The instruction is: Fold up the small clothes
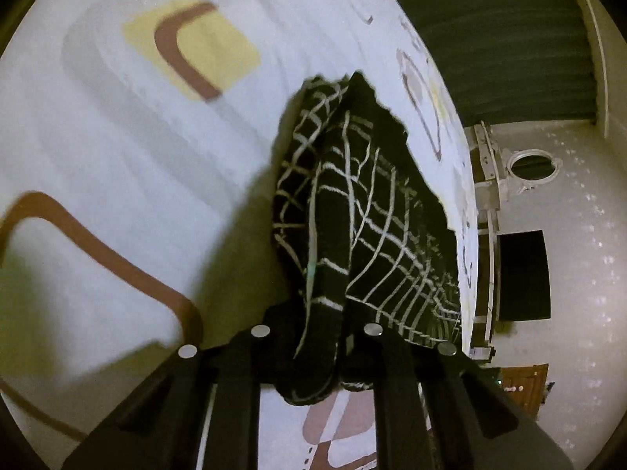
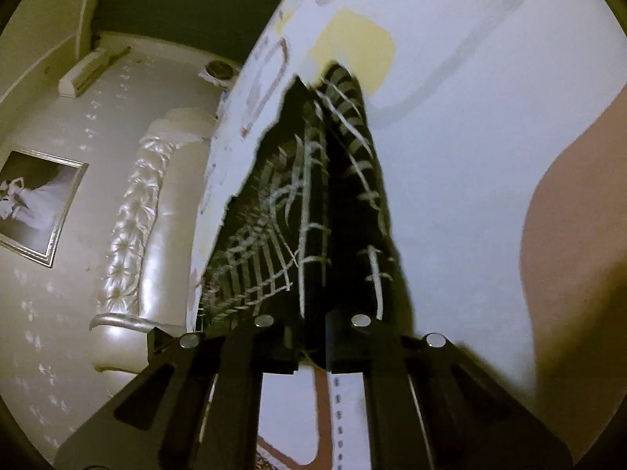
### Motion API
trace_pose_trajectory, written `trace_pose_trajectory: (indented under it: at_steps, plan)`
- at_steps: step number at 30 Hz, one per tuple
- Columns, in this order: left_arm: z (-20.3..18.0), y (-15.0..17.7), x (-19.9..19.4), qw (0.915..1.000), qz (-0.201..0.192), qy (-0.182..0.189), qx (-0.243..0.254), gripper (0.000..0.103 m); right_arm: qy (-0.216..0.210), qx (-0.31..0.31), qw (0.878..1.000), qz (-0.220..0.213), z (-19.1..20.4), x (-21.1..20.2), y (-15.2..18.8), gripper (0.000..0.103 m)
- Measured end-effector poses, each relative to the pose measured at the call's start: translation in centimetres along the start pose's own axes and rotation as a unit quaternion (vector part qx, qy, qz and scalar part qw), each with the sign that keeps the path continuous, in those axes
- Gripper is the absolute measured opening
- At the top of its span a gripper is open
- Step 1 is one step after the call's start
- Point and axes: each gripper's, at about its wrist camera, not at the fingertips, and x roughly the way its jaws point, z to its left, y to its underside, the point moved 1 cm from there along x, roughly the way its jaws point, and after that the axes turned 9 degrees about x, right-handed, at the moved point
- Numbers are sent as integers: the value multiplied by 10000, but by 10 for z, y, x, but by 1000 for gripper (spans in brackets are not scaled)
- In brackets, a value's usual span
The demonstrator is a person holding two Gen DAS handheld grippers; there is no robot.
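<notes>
A small black garment with a white grid pattern (image 1: 352, 211) hangs stretched between my two grippers above a white bedsheet (image 1: 117, 156). My left gripper (image 1: 317, 337) is shut on one bunched edge of the garment. My right gripper (image 2: 311, 333) is shut on the opposite edge of the garment (image 2: 313, 203). The cloth is lifted off the sheet and folds lengthwise, running away from both cameras. The far end of the garment is hidden behind its own folds.
The bedsheet (image 2: 470, 156) has yellow, brown and grey shapes printed on it. A padded cream headboard (image 2: 149, 235) and a framed picture (image 2: 35, 203) are on the wall side. Dark green curtains (image 1: 509, 39) and a dark panel (image 1: 523, 274) lie beyond the bed edge.
</notes>
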Motion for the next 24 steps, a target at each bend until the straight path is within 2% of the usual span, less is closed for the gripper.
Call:
trace_pose_trajectory:
  at_steps: [8, 14, 16, 17, 19, 21, 24]
  plan:
    - [-8, 3, -24, 9999, -46, 89, 49, 13, -128, -196, 9997, -2, 22, -32, 9, 7]
    - [6, 5, -5, 9998, 115, -53, 172, 14, 209, -9, 9998, 48, -4, -17, 6, 8]
    - [9, 4, 5, 9993, 199, -146, 297, 16, 429, 2, 9991, 45, -15, -11, 6, 9]
    - [14, 6, 8, 9992, 203, -78, 345, 20, 461, 39, 9989, 35, -21, -10, 5, 9]
    - [19, 7, 5, 9992, 148, 53, 358, 23, 268, 173, 9995, 48, -29, -14, 4, 14]
    - [23, 8, -4, 9993, 17, 103, 349, 30, 302, 151, 9994, -5, -28, -26, 0, 17]
    - [25, 11, -16, 9987, -171, 0, 488, 41, 709, -212, 9962, -450, -5, -54, -4, 23]
